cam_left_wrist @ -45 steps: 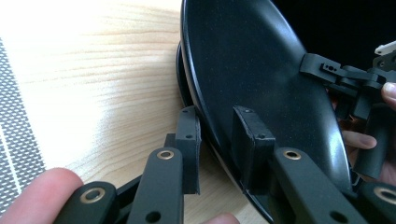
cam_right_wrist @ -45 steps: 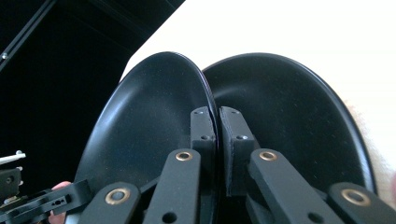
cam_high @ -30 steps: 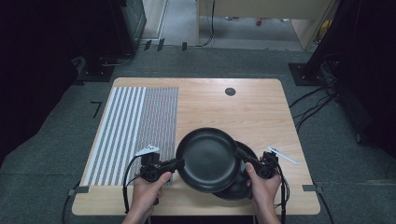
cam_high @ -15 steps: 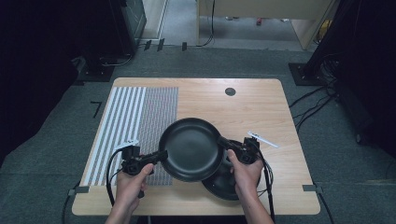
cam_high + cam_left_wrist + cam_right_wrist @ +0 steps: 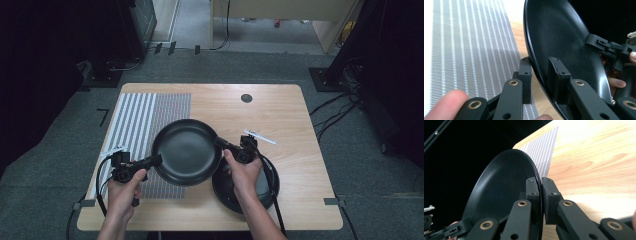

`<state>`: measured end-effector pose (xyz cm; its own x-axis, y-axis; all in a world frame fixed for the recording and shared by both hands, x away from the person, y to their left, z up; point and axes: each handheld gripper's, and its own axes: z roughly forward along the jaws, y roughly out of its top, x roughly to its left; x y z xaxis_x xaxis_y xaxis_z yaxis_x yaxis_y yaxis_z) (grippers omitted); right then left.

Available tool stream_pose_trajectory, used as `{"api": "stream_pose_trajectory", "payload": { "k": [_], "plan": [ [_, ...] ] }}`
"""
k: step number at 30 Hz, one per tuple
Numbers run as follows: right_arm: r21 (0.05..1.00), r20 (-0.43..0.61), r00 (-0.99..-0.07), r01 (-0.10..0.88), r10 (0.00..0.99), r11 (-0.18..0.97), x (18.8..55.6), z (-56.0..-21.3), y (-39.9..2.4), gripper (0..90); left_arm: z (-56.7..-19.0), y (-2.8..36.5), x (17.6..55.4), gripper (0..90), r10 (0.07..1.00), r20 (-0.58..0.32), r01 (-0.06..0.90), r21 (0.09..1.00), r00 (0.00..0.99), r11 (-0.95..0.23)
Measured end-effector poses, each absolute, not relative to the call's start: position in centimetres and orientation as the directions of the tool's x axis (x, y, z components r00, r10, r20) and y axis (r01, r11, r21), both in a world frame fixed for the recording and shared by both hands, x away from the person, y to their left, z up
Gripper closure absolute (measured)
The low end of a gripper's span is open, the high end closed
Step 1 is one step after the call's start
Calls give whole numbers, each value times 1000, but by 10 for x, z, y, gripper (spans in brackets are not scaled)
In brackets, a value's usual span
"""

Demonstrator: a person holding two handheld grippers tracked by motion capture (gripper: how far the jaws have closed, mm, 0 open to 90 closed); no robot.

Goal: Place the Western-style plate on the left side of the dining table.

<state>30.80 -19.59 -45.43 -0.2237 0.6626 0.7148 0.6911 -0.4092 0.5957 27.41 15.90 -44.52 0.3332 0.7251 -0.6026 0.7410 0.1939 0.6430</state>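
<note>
Both grippers are pinching opposite rims of the black plate (image 5: 186, 152), holding it above the worktop (image 5: 280, 115) beside another plate (image 5: 250, 192). Keeping left gripper (image 5: 150, 162) and right gripper (image 5: 225, 146) level should prevent slipping.

Left gripper (image 5: 156, 160), right gripper (image 5: 220, 143): jaws clamped.

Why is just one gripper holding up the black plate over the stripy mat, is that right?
Not quite. Both hold it: the left gripper and the right gripper each clamp the black plate by its rim, as the high view shows. It does hang partly over the stripy mat.
</note>
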Motion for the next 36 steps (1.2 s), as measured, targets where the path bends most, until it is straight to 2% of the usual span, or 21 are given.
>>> {"api": "stream_pose_trajectory", "payload": {
  "k": [11,36],
  "plan": [
    [604,707,-254,703,660,-376,327,-454,-168,855,-448,183,281,744,740,-606,736,636,291,232],
    [581,683,-258,758,683,-295,384,-474,-103,847,-472,232,307,739,779,-604,740,600,169,305]
  ]
}}
